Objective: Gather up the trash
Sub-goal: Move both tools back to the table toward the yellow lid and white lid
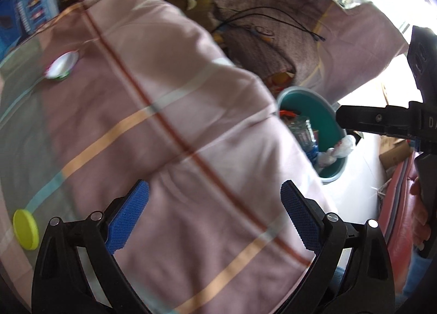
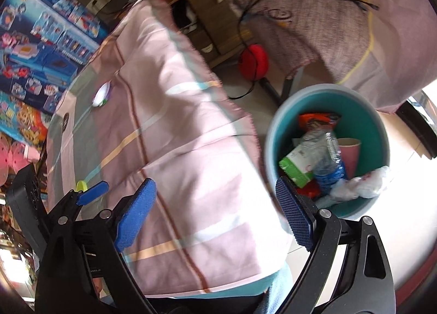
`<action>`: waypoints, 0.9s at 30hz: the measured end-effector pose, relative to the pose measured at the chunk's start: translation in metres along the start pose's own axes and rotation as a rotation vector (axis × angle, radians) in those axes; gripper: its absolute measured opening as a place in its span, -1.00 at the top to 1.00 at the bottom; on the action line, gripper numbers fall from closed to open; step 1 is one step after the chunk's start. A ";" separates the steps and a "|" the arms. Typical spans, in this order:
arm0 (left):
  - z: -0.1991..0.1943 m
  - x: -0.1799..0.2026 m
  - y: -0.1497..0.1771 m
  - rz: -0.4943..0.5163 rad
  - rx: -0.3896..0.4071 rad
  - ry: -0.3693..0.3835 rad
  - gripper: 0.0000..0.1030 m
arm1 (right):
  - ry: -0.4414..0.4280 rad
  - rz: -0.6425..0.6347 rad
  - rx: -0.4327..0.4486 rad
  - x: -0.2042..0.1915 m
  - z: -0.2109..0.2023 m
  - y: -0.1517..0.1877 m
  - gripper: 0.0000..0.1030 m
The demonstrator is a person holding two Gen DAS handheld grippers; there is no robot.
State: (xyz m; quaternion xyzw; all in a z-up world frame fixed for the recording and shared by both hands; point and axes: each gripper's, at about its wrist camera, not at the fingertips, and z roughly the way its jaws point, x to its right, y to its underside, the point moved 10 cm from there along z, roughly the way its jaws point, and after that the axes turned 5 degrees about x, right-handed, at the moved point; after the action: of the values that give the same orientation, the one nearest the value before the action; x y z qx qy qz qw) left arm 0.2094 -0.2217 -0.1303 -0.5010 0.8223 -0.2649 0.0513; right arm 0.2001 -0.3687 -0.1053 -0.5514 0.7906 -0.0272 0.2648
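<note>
1. Sitting on the pale floor just past the table edge, the teal bin (image 2: 327,147) holds a squashed bottle (image 2: 326,158), a pink cup (image 2: 351,155), a green box (image 2: 296,167) and white wrappers (image 2: 363,184).
2. The pink striped cloth (image 2: 177,150) hangs over the table edge and hides part of the bin.
3. The right gripper (image 2: 215,206) and the left gripper (image 1: 215,211) both stand wide with nothing between them.
4. A yellow lid (image 1: 25,229) and a blurry white lid (image 1: 61,65) lie on the cloth.

The bin (image 2: 327,150) stands on the floor at 3 o'clock of the cloth-covered table (image 2: 177,163). In it lie a bottle (image 2: 327,155), a cup (image 2: 351,152), a carton (image 2: 296,166) and a bag (image 2: 366,182). On the table, 2 lids (image 1: 26,229) (image 1: 61,66) rest near its 9 o'clock edge.
</note>
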 end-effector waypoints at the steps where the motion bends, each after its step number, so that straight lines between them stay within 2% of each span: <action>1: -0.005 -0.013 0.004 -0.012 0.006 -0.013 -0.88 | -0.001 -0.014 -0.007 -0.010 0.003 0.000 -0.67; 8: -0.045 -0.112 0.029 -0.068 0.073 -0.142 -0.89 | 0.006 -0.172 -0.069 -0.087 0.029 0.010 -0.67; 15: -0.068 -0.210 0.070 -0.157 0.075 -0.241 -0.89 | 0.028 -0.322 -0.147 -0.153 0.068 0.030 -0.67; 18: -0.068 -0.234 0.085 -0.186 0.061 -0.245 -0.89 | 0.043 -0.398 -0.178 -0.174 0.085 0.040 -0.67; 21: -0.064 -0.241 0.092 -0.188 0.053 -0.245 -0.88 | 0.054 -0.458 -0.204 -0.191 0.098 0.049 -0.67; 27: -0.057 -0.248 0.094 -0.177 0.064 -0.245 -0.84 | 0.058 -0.543 -0.178 -0.215 0.114 0.053 -0.67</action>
State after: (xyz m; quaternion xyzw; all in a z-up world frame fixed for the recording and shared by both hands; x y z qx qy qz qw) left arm 0.2368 0.0448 -0.1721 -0.5983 0.7536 -0.2315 0.1435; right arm 0.2600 -0.1290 -0.1371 -0.7629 0.6206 -0.0436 0.1756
